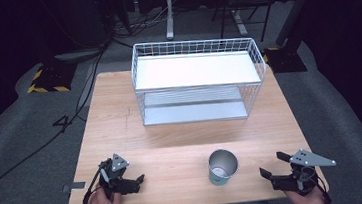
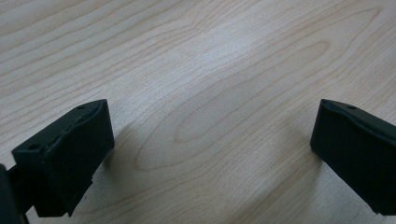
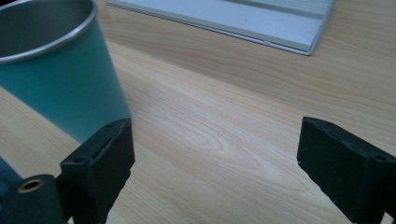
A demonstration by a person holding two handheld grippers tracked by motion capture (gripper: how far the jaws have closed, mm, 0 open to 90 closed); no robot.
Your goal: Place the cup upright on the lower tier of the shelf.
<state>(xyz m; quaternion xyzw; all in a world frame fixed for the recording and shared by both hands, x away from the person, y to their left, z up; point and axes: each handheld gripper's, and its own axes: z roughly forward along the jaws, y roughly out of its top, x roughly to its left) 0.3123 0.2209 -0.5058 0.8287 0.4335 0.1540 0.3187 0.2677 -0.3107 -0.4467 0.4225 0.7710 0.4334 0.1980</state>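
Nothing started yet, by my read. Teal metal cup with a steel rim (image 1: 222, 167) stands upright on the light wooden bench (image 1: 171, 128), near edge, untouched. Right tongs (image 1: 277, 165) spread wide, empty, just beside the cup. Left tongs (image 1: 137, 181) spread, empty, well apart from it. White wire two-tier rack (image 1: 197, 80) is empty. Grasp and whatever placement follows are all left.
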